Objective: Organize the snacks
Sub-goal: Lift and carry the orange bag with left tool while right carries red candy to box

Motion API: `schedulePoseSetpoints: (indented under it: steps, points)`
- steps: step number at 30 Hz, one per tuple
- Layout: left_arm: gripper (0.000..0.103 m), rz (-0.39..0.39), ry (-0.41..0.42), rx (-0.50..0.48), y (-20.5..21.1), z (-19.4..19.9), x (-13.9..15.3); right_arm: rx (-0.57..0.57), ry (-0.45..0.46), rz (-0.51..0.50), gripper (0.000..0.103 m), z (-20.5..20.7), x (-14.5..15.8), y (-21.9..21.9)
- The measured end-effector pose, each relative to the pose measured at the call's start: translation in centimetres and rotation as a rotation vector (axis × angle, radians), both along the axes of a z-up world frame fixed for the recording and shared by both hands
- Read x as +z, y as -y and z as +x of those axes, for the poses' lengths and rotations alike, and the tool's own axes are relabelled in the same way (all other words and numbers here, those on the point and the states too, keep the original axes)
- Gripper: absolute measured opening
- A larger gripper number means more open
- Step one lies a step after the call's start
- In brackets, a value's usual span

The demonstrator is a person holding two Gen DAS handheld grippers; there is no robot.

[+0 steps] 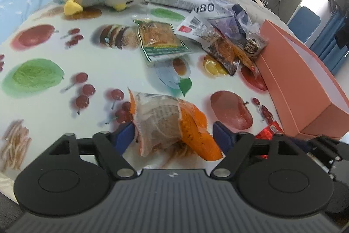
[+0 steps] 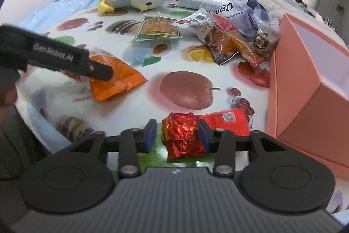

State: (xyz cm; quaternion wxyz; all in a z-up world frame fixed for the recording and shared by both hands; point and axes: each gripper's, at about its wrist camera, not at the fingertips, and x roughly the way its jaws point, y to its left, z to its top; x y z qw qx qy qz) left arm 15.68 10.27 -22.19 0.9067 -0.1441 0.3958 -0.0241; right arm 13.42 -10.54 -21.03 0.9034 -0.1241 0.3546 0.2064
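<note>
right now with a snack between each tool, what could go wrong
The left tool straddles the orange pack without pinching it; lifting now may leave it behind. In the right tool, only one pad seems to touch the crumpled red pack, so it could slip. The box sits close and could get bumped.

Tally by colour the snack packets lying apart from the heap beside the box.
Orange packet: 1
Green-edged packet: 1
Red foil packet: 1, though the flat red piece behind it may be a second
Total: 3, perhaps 4
</note>
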Motion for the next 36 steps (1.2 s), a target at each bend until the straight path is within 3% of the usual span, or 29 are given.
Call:
schedulePoseSetpoints:
  steps: [2, 8, 13, 15, 21, 28, 36]
  points:
    - [0.082, -0.002, -0.006, -0.001, -0.2, 0.2, -0.1, -0.02, 0.002, 0.028, 0.075, 0.1, 0.2, 0.4]
    - [0.082, -0.01, 0.004, 0.003, -0.6, 0.9, -0.2, -0.031, -0.017, 0.095, 0.074, 0.8, 0.2, 1.3]
    - [0.08, 0.012, -0.005, 0.001, -0.4, 1.9, -1.0, -0.005, -0.035, 0.079, 0.065, 1.2, -0.5, 1.1]
    - [0.072, 0.018, -0.026, -0.008, -0.1, 2.4, -1.5, -0.002, -0.063, 0.072, 0.05, 1.4, -1.1, 1.1]
    - [0.062, 0.023, -0.016, -0.015, 0.5, 2.5, -1.3, -0.027, -0.075, 0.059, 0.037, 1.5, -1.7, 1.4]
    - [0.06, 0.016, 0.006, -0.013, 1.2, 1.3, 0.6, -0.053, -0.066, 0.093, 0.034, 1.0, -0.3, 2.1]
    - [0.061, 0.013, 0.054, -0.018, 2.7, -1.5, 5.6, -0.084, -0.002, 0.169, 0.034, -0.9, 3.7, 3.5]
